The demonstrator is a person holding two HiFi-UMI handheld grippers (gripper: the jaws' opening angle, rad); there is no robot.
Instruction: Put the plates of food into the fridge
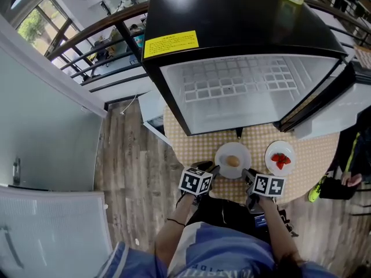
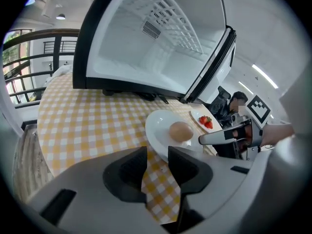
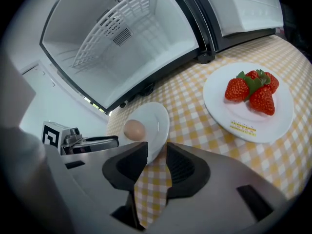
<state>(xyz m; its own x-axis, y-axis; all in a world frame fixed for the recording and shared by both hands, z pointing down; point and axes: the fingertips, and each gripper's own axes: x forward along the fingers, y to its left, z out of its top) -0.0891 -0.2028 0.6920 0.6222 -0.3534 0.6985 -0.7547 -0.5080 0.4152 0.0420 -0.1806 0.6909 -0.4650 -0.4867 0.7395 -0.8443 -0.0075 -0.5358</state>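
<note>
Two grippers sit at the near edge of a round checked table (image 1: pixel 310 158). Left gripper (image 2: pixel 157 152): jaws spread, the near rim of the white plate (image 2: pixel 158 126) at their tips, not pinched. Right gripper (image 3: pixel 157 147): jaws spread wide, the same plate's other rim reaching into the gap, pads not pressing. The plate carries one pale brown egg-like item (image 1: pixel 232 161). Just to its right, apart: a second plate (image 1: pixel 272 150) with strawberries (image 1: pixel 281 161). Beyond stands the black fridge (image 1: pixel 232 16), door swung open, white interior with a wire shelf.

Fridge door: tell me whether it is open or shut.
Open. The door stands swung out to the right of the fridge, and the white inside with its wire shelf is exposed.
</note>
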